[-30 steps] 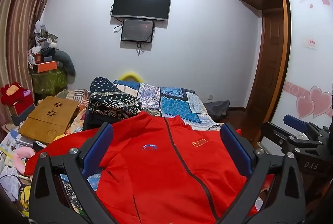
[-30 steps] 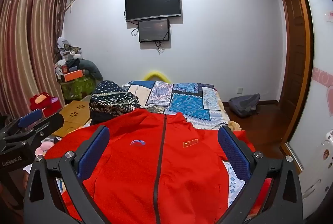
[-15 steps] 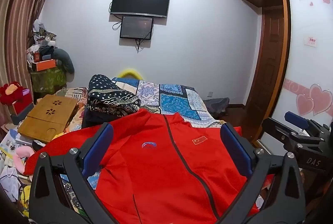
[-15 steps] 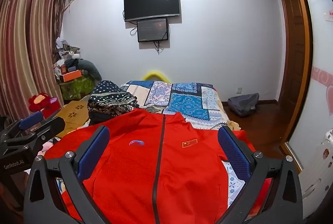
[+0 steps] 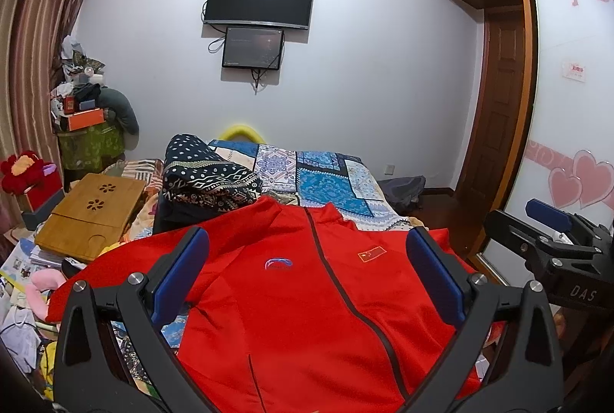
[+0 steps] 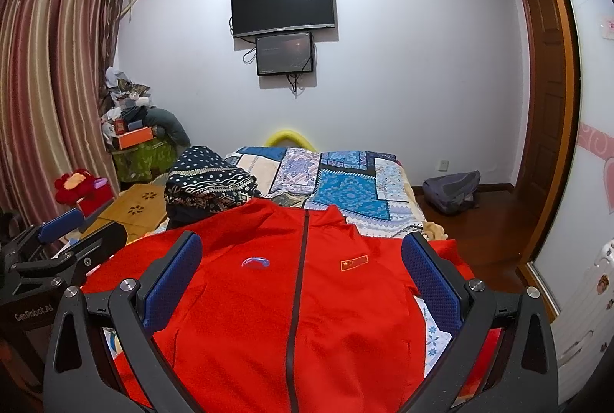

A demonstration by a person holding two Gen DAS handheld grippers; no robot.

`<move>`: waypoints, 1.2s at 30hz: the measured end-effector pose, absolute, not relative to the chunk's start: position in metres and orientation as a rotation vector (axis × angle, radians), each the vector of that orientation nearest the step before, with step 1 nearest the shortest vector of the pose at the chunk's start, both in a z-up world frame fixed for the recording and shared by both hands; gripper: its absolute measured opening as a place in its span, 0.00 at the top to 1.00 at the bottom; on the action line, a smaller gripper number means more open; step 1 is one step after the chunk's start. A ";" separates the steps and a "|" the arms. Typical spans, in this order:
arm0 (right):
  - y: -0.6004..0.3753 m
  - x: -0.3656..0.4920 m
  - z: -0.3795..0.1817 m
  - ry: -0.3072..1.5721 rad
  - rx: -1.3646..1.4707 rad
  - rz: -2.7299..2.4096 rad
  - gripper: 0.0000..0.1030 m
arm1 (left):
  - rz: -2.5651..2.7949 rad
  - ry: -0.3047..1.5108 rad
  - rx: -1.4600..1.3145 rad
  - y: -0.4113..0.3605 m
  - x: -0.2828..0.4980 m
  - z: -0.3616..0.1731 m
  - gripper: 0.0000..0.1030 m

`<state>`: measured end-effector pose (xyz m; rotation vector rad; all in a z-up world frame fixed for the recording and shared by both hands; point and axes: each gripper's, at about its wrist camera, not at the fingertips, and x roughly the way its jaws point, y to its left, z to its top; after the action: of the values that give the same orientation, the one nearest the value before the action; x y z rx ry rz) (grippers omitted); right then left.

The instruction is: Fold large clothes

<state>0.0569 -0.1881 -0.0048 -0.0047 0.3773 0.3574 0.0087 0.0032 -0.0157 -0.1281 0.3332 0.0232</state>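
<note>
Because the red jacket (image 5: 291,301) lies spread front-up on the bed (image 5: 330,183), directly below and ahead of both grippers, I think it is laid flat for the first fold. I keep my left gripper (image 5: 307,275) and right gripper (image 6: 303,271) wide open, holding nothing. I read "DAS" and "GenRobot.AI" on their bodies.

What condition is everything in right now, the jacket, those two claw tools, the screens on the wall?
red jacket: spread flat, front up, zipped shut, not yet folded
left gripper: open, holding nothing
right gripper: open, holding nothing
patterned dark cloth: folded in a pile on the bed
television: screen dark
small screen: dim
wooden door: looks shut
</note>
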 end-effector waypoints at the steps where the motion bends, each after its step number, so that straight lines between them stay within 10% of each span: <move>1: -0.187 0.056 -0.005 0.380 -0.004 0.362 0.00 | 0.028 0.333 -0.129 0.004 0.009 -0.017 0.00; 36: -0.185 0.056 -0.002 0.386 -0.001 0.376 0.00 | 0.063 0.365 -0.147 0.011 0.017 -0.020 0.00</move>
<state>0.0556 -0.1855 -0.0022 -0.0007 0.3864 0.3763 0.0166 0.0112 -0.0200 -0.1466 0.3649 0.0630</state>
